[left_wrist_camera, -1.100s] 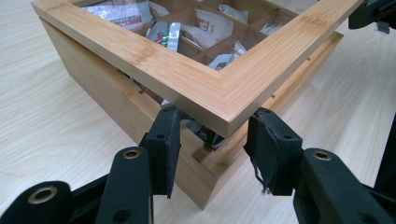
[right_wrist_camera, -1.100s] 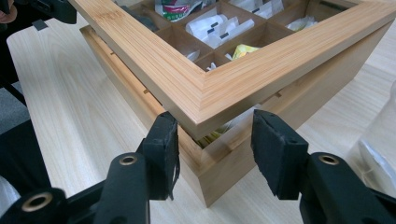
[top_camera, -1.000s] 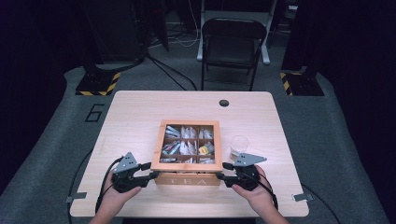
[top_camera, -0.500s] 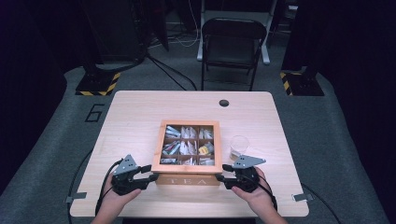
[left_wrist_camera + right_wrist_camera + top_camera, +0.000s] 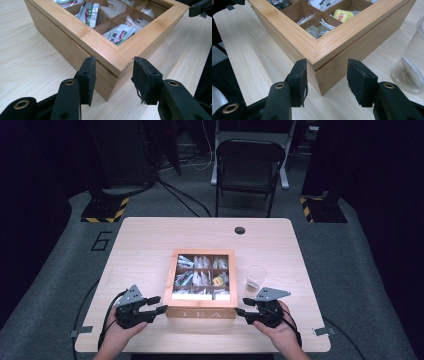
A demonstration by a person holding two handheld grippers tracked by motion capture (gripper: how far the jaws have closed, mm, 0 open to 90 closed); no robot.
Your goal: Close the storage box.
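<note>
On the near half of the worktop (image 5: 150, 240) sat the wooden tea box (image 5: 202, 284), lid open, sachets in its compartments. Left claw (image 5: 161, 304) was at the box's near-left corner, jaws apart, one on each side of the corner; pads just beside the wood, contact could not be confirmed. Right claw (image 5: 240, 312) faced the near-right corner the same way, jaws apart and straddling the corner edge, pads clear of the wood. Clear plastic cup (image 5: 255, 278) stood just right of the box, beyond the right claw
</note>
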